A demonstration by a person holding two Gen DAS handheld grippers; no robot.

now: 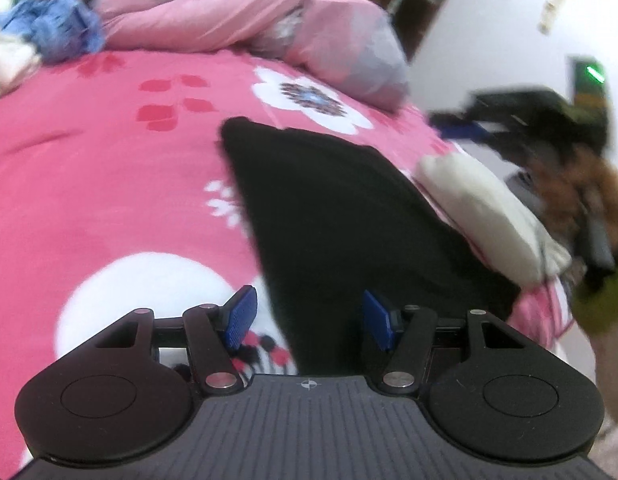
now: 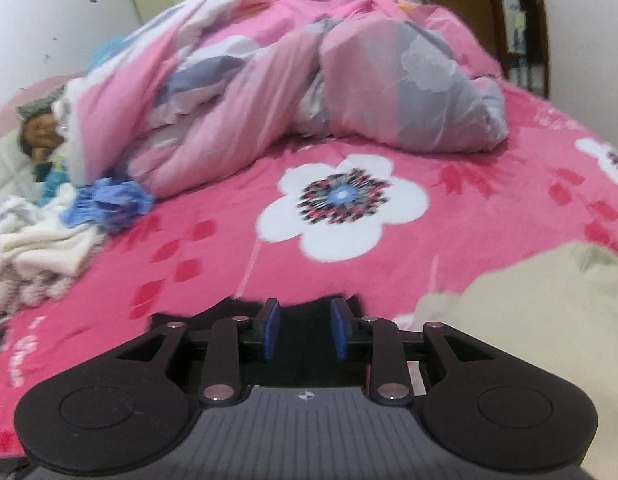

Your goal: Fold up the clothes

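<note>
Lying flat on the pink flowered bed [image 1: 109, 160], the black garment [image 1: 329, 208] stretches away from the left gripper [image 1: 309, 320], whose blue pads stand apart above it with nothing pinched between them. Beside the garment's right edge sits a folded cream cloth [image 1: 481, 212], and the right gripper [image 2: 303, 330] hangs over the black fabric's near edge, jaws parted, gripping nothing. Farther back lie a bunched quilt [image 2: 309, 80] and a blue cloth [image 2: 109, 204].

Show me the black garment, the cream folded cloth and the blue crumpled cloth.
black garment [image 1: 329, 216], left wrist view, its flat middle
cream folded cloth [image 1: 481, 208], left wrist view, its top
blue crumpled cloth [image 2: 109, 204], right wrist view, its centre
</note>
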